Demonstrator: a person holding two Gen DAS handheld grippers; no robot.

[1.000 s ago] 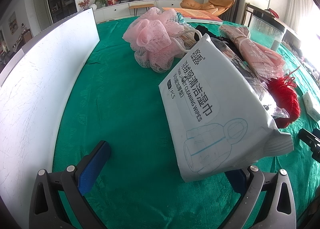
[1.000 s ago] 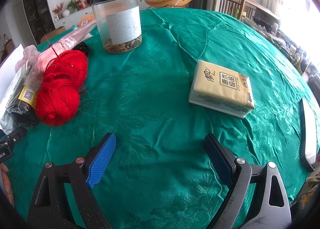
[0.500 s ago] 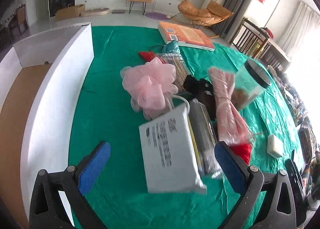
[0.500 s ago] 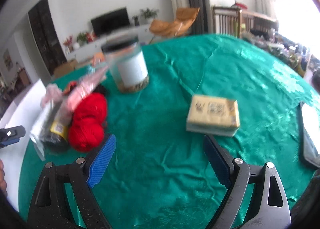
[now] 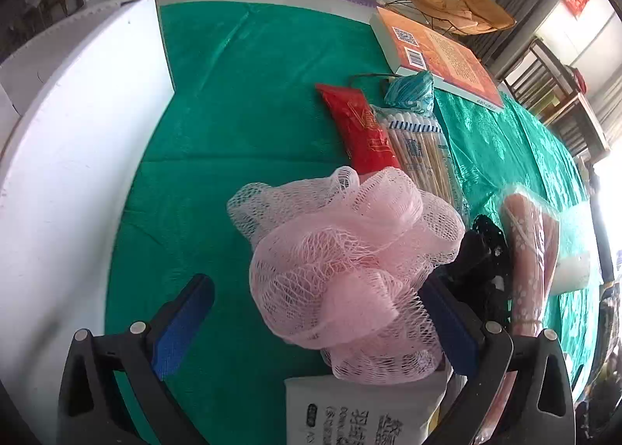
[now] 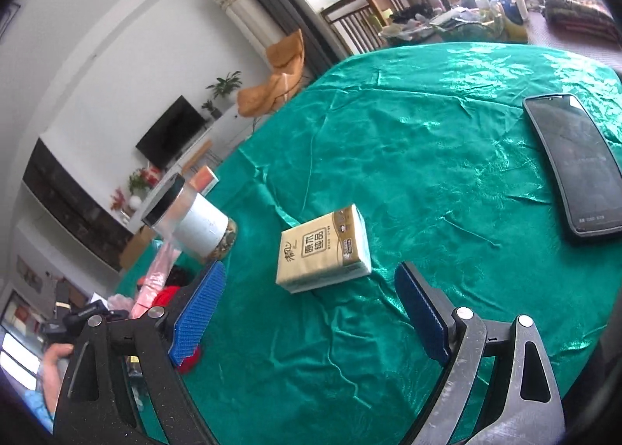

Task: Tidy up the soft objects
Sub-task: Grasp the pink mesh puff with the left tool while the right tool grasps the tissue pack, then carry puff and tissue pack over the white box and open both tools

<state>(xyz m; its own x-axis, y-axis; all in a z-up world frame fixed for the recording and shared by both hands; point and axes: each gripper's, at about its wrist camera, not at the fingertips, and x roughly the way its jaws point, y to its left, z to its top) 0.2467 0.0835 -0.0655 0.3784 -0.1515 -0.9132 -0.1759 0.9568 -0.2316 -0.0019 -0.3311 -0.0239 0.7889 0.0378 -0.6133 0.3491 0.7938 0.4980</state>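
Hovering over a green tablecloth [image 5: 241, 102], the left gripper [image 5: 311, 322] spreads its jaws wide around a pink mesh bath pouf [image 5: 346, 262], gripping nothing; a wet-wipes pack [image 5: 361, 412] lies at 6 o'clock, a white box wall [image 5: 77, 157] at 9. In the right wrist view, the right gripper [image 6: 311, 307] gapes empty toward a tissue pack [image 6: 324, 250] at 12 o'clock. Sorting appears barely begun, everything soft still on the cloth.

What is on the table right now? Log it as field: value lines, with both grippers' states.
surface: green tablecloth
left gripper: open, pink mesh bath puff between its fingers
right gripper: open, empty, tissue pack ahead of it
beside puff: wet wipes pack, red packet, chopsticks pack
elsewhere: book, jar, phone
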